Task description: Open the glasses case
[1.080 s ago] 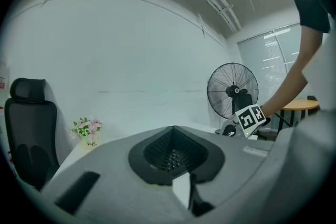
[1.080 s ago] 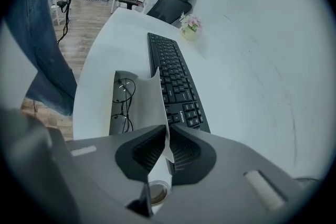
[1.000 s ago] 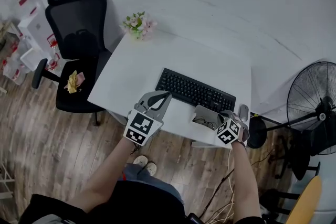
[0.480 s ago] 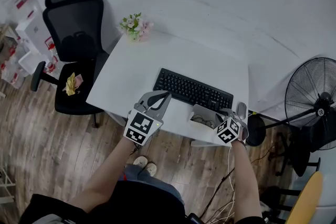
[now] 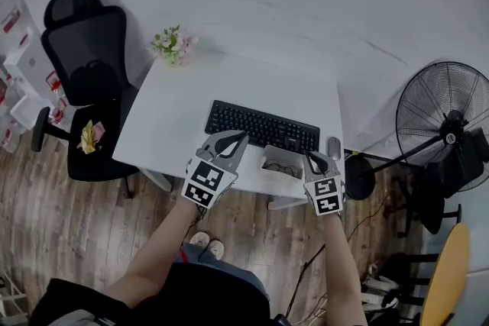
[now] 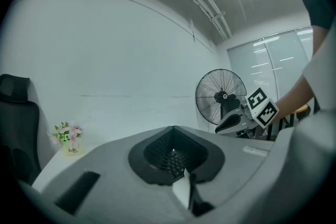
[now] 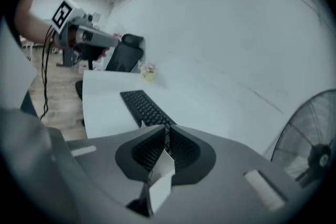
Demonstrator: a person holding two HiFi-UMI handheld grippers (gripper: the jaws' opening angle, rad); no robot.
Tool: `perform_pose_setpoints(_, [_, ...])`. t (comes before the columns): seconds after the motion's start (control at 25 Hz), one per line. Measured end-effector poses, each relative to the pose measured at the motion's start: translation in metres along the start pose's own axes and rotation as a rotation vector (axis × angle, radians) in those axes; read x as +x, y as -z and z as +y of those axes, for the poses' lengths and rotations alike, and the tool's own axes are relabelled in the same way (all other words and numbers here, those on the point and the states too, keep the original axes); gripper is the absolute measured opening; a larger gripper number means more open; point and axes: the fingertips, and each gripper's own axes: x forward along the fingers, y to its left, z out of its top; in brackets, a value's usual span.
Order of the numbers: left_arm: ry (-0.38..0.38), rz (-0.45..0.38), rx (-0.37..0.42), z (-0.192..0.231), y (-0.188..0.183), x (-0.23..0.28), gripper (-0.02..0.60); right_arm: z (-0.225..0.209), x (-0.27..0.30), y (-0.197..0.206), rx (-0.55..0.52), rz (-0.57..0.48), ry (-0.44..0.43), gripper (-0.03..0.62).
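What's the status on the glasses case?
Left tool shut, empty. Right tool shut on glasses case lid. Case open, glasses showing. Keyboard behind, not blocking.

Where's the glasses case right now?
Head view: the glasses case lies open at the desk's near edge, just in front of the keyboard's right end, beside the right gripper.

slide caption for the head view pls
Head view: right gripper holds the glasses case open by the keyboard; left gripper hovers shut beside it.
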Motion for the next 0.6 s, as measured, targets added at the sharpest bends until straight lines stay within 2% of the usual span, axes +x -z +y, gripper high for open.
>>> perform_pose_setpoints(0.28, [0.054,-0.028,0.006,-0.026,-0.013,0.01,0.008,0.0,-0.066,-0.041,0.36,-0.311,0.17,0.014])
perform_pose_setpoints(0.4, [0.077,-0.028,0.006,-0.036,-0.015,0.016,0.008,0.0,-0.089,-0.048,0.444,-0.39,0.238,0.008])
perform_pose_setpoints(0.6, [0.107,-0.039,0.013,-0.049,-0.018,0.021,0.008,-0.004,-0.114,-0.047,0.545,-0.465,0.339,0.008])
